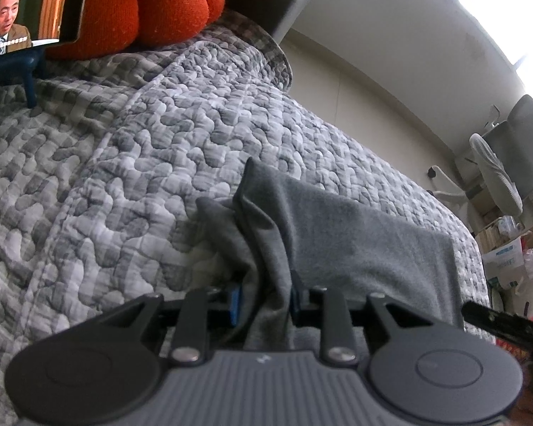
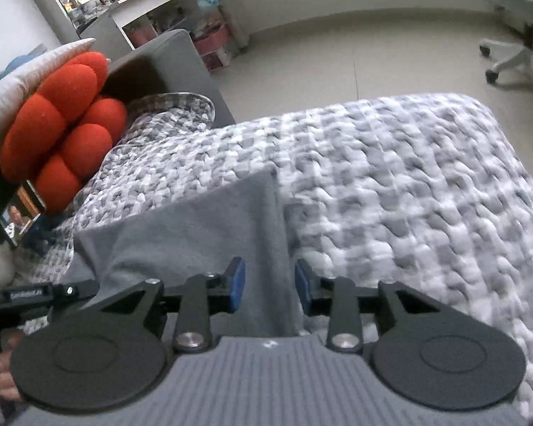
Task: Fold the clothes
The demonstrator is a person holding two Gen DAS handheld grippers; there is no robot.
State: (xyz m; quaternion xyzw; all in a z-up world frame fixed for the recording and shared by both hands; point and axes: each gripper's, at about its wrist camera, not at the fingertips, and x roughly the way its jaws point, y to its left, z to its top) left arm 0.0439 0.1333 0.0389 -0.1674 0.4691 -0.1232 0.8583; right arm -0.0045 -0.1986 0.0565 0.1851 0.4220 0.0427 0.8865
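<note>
Here the grey garment lies on the quilted bed cover near its outer edge. The left gripper pinches bunched cloth; the right gripper stands released, cloth loose between its pads. Regrip the right corner squarely before folding.

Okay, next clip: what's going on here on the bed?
A person is folding a grey garment on a quilted bedspread, with a handheld gripper in each hand. The left gripper pinches a bunched fold of the cloth. The right gripper straddles the garment's edge with its pads apart, not pressing it. An orange cushion sits behind.
</note>
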